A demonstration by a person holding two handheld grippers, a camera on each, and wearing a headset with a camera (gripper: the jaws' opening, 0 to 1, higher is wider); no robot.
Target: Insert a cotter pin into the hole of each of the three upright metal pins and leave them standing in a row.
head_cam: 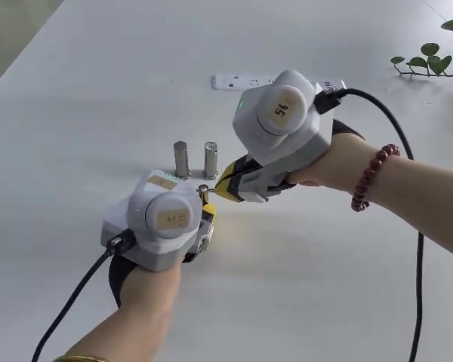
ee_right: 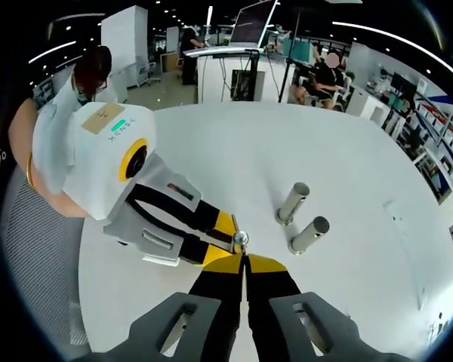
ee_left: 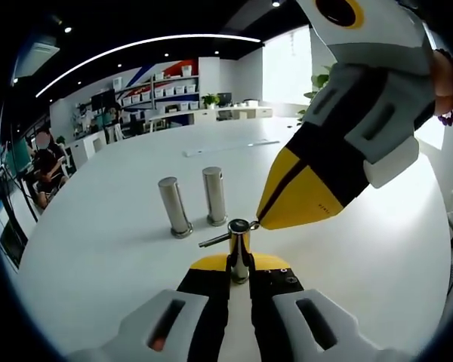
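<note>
Two bare metal pins (head_cam: 182, 159) (head_cam: 211, 159) stand upright side by side on the white table (head_cam: 98, 113). My left gripper (ee_left: 239, 268) is shut on a third metal pin (ee_left: 238, 243), held upright just in front of them. A thin cotter pin (ee_left: 212, 241) pokes out of the left side of that pin's head. My right gripper (ee_right: 243, 260) comes in from the right, shut on the cotter pin's other end, with its yellow tips against the pin head (ee_right: 241, 240). The two grippers meet at the held pin (head_cam: 203, 189).
A white power strip (head_cam: 245, 80) lies at the back of the table, and plant leaves (head_cam: 432, 59) sit at the far right. Black cables (head_cam: 419, 249) trail from both grippers. People sit at desks in the background.
</note>
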